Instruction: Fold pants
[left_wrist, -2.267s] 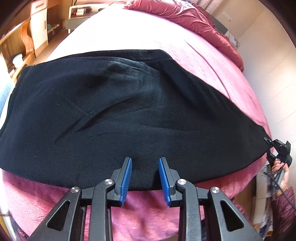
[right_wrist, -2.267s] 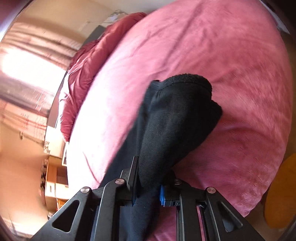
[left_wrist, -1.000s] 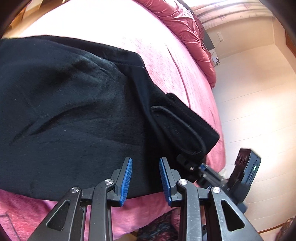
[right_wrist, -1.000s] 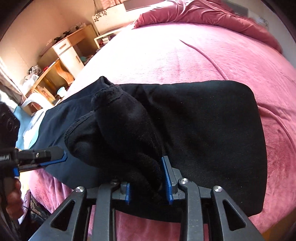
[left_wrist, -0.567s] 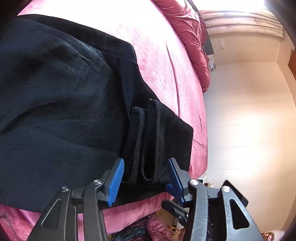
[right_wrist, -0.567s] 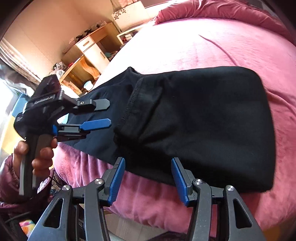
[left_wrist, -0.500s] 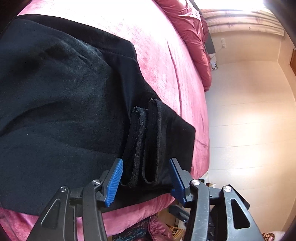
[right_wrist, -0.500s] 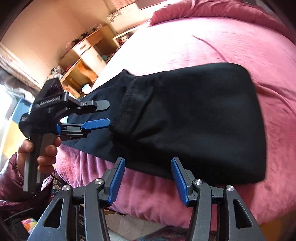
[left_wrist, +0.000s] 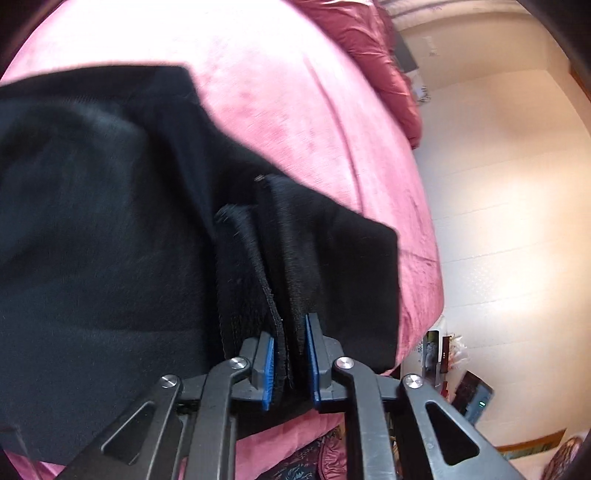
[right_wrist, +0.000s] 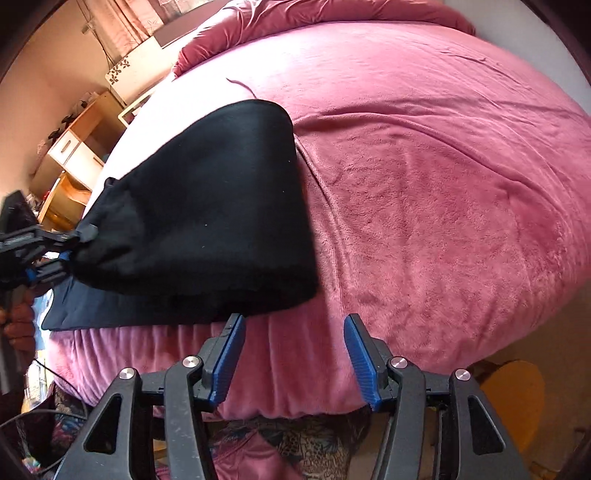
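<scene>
Since half a second ago my left gripper (left_wrist: 289, 363) has gone from straddling the stacked cuff ends with its jaws wide to pinching them: both blue pads now press on the doubled black hems and the jaws are closing on them. Meanwhile my right gripper (right_wrist: 293, 360) has slid off the cloth; its jaws are opening, nothing lies between them, and only the pink blanket (right_wrist: 443, 192) of the bed shows past them, with the folded edge of the pants (right_wrist: 207, 192) just beside the left pad. Pants lie near the front edge of the bed, leg ends already brought back over the body, so they look about halved lengthwise. From the right wrist view the cuff end appears lifted and stretched toward the left gripper at the frame's left edge, cloth blurred. My reading: the hand-over is done, left now owns the cuffs, right is free to take the fold line or the waistband end. Risk: the thick hems slipping out if I pull before the grip settles.
</scene>
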